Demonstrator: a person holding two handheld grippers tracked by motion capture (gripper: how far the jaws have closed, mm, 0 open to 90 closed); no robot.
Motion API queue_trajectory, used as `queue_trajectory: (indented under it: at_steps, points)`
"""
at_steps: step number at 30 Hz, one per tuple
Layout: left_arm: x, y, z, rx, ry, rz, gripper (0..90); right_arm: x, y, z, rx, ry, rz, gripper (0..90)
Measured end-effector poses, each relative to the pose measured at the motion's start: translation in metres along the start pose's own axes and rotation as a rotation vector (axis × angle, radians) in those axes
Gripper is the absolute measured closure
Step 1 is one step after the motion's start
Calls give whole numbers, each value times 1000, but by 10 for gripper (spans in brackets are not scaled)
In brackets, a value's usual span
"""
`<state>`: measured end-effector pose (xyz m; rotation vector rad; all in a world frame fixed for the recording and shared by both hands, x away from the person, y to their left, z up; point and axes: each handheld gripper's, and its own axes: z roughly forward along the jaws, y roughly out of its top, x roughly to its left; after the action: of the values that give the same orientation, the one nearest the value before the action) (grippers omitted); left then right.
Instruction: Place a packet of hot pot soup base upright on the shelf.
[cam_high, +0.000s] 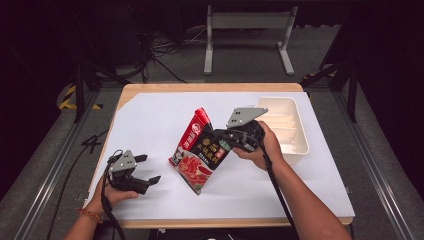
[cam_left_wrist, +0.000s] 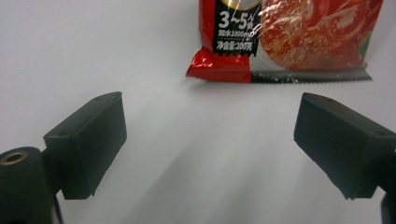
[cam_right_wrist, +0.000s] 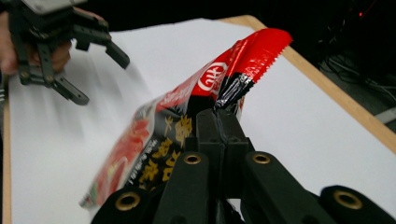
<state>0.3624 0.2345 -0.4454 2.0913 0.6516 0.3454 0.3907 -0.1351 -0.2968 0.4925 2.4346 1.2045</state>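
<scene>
Nearest you, at the counter's (cam_high: 150, 102) front-left corner, your left hand-held gripper (cam_high: 150, 168) rests low on the white sheet with its jaws spread wide and nothing between them; its own view shows the bag's serrated bottom seal lying just ahead of the open pads. The left hand (cam_high: 112, 192) sits flat and level, wrist near the front edge.

Toward the middle of the counter, the red-and-black glossy plastic soup-base pouch (cam_high: 200, 152) hangs tilted, its lower corner close to or just touching the sheet and its upper red end lifted. Your right hand-held gripper (cam_right_wrist: 218, 122) is clamped fully together on the pouch's edge just below the red top seal, the film crumpling at the pinch. Judge the pouch as light to moderate in weight, soft and floppy, with slick film that may slide through the pads if it swings. The flat crimped seals are the firmest places to grip. The right hand (cam_high: 262, 147) is raised above the counter, wrist cocked, jaws pointing leftward.

Farther back, at the right edge, a white plastic divided tray (cam_high: 300, 145) stands apart from the pouch.
</scene>
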Motion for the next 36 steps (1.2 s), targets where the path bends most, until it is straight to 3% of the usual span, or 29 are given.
queue_trajectory:
  at_steps: [8, 14, 22, 36]
  points:
    - [1, 0, 1, 2, -3, -1, 104, -5, 18, -15, -34, -5, -73, 900]
    - [1, 0, 1, -3, -7, -6, 104, -14, 23, -25, -12, -47, -112, 900]
    - [2, -1, 1, -2, -5, -5, 104, -31, 23, -40, -34, -90, -97, 900]
    - [2, -1, 2, 8, -5, -8, 103, -49, 23, -74, -59, -157, -108, 900]
